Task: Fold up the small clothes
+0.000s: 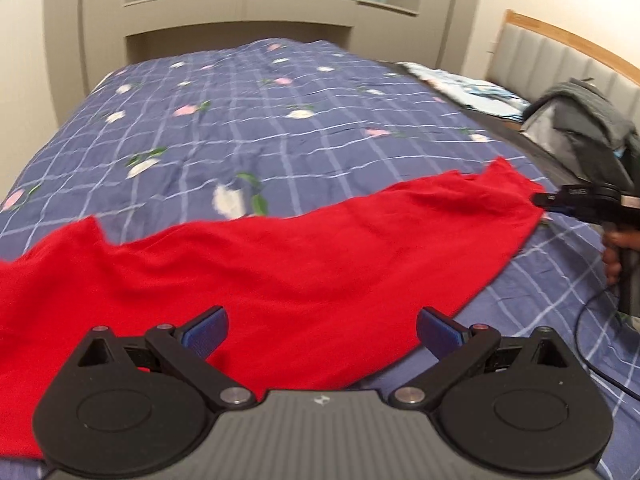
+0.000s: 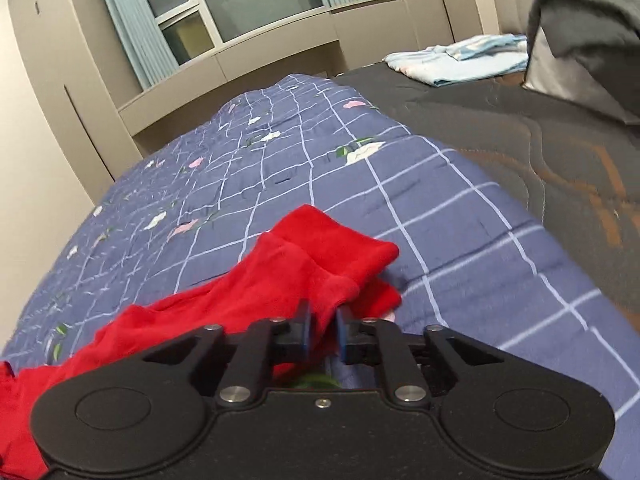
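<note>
- The thin red knit garment (image 1: 280, 264) lies spread across the blue checked floral quilt (image 1: 248, 132), sagging in soft folds. It looks light and limp, so it will likely drape and slide.
- The right gripper (image 2: 323, 330) is nearly closed, pinching a bunched red corner at 12 o'clock.
- The left gripper (image 1: 322, 330) hovers wide open, empty, over the near hem.
- The hem corner at 9 o'clock looks like the best hold.
</note>
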